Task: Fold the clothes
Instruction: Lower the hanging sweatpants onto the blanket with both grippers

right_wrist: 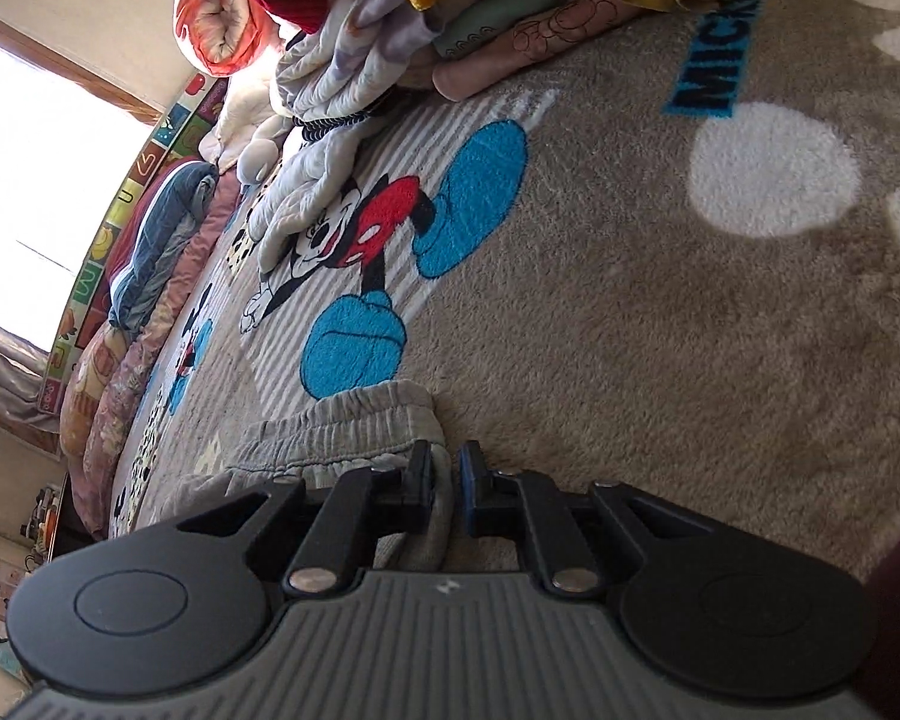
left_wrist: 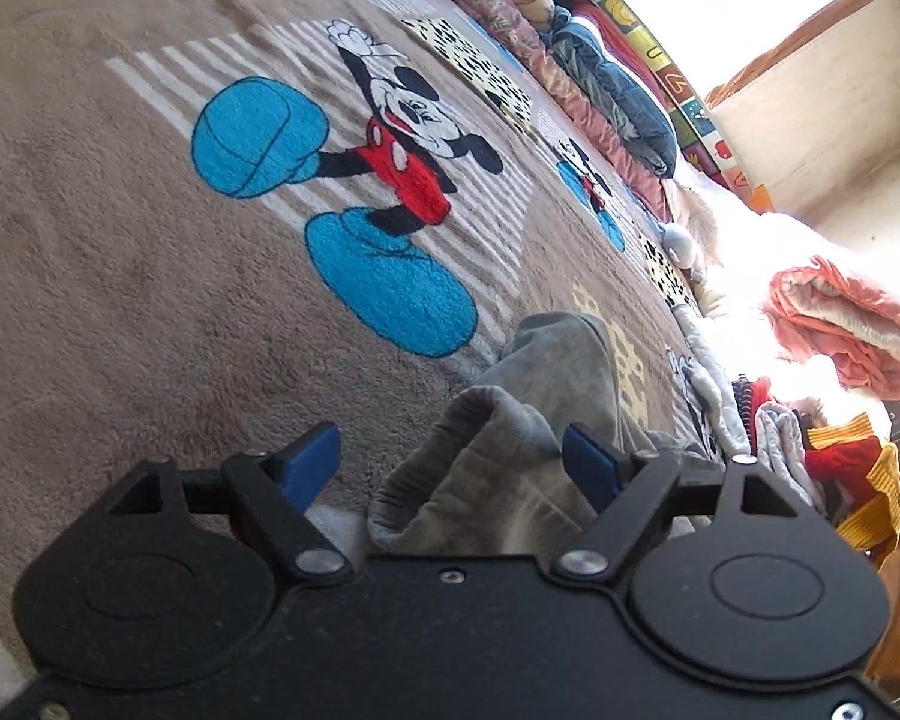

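Grey sweatpants (left_wrist: 546, 360) lie crumpled on a brown cartoon-mouse blanket (left_wrist: 120, 300). My left gripper (left_wrist: 450, 459) stands open just above the blanket. A ribbed grey end of the pants lies between its blue pads (left_wrist: 315, 462) without being pinched. In the right wrist view the elastic waistband of the grey pants (right_wrist: 342, 426) rests on the blanket (right_wrist: 630, 360). My right gripper (right_wrist: 447, 474) sits low over it, jaws nearly together, with a fold of the grey fabric caught between them.
A heap of mixed clothes (left_wrist: 840, 462) and a rolled pink quilt (left_wrist: 852, 330) sit at the blanket's far end. Pillows and blue bedding (left_wrist: 618, 96) line the window side. A pale grey garment (right_wrist: 312, 180) sprawls near the stacked clothes (right_wrist: 390, 30).
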Motion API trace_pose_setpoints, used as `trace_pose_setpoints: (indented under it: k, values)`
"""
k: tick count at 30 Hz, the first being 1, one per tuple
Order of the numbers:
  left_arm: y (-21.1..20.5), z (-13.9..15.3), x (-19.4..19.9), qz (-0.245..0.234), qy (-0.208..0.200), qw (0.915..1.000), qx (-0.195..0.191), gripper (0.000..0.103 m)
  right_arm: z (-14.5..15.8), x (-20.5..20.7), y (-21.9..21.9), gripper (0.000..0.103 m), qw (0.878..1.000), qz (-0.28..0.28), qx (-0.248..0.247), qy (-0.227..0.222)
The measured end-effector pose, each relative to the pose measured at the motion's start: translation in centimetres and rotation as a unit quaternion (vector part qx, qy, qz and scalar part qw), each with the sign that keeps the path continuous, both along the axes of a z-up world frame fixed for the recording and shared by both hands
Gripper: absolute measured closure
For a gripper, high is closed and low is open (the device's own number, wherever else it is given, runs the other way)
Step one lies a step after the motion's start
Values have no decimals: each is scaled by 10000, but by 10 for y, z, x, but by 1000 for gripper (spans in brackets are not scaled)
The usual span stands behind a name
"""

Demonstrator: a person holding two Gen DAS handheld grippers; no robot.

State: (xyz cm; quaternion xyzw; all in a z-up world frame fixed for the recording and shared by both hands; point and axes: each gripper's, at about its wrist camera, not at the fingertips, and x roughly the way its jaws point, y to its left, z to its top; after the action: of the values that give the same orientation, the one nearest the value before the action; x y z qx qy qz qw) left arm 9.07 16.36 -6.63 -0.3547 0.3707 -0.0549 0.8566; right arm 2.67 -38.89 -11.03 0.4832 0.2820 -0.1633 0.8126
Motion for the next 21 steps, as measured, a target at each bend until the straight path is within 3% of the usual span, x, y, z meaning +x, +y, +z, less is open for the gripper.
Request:
trace_pose_setpoints:
  k: [3,4,5,6,8,9,10,13,14,18,19,20,21]
  values:
    - [-13,-1,0,-107,-28,9999,115,29,16,1,2,85,9998,20,-180,-95]
    - [-17,-1,0,-152,-40,9997,165,39,22,2,3,84,9996,24,-263,-141]
    - [-22,-2,0,-239,-61,9995,218,61,28,3,4,83,9991,36,-375,-193]
    - [-23,-2,-1,-269,-62,9995,131,74,34,4,6,79,9985,49,-487,-245]
    - [-24,0,-2,-332,-71,9994,-69,86,47,8,10,71,9967,136,-714,-370]
    - [-20,4,-5,-406,-182,9977,-503,89,51,12,12,67,9957,235,-806,-403]
    - [-17,12,-9,-438,-313,9965,-641,93,55,16,14,64,9945,339,-896,-428]
    - [-4,33,-24,-292,-449,9959,-731,93,63,33,20,63,9900,686,-1153,-439]
    - [2,35,-28,-235,-383,9952,-868,93,64,38,21,63,9882,791,-1234,-434]
    - [23,32,-33,170,-121,9969,-760,91,64,64,30,63,9815,1283,-1379,-334]
    - [27,30,-32,225,-97,9972,-700,77,63,71,33,63,9792,1441,-1397,-288]
    - [30,28,-30,240,-89,9978,-619,54,62,78,37,63,9763,1600,-1434,-242]
    - [32,25,-27,249,-80,9982,-541,45,62,85,41,63,9724,1760,-1516,-199]
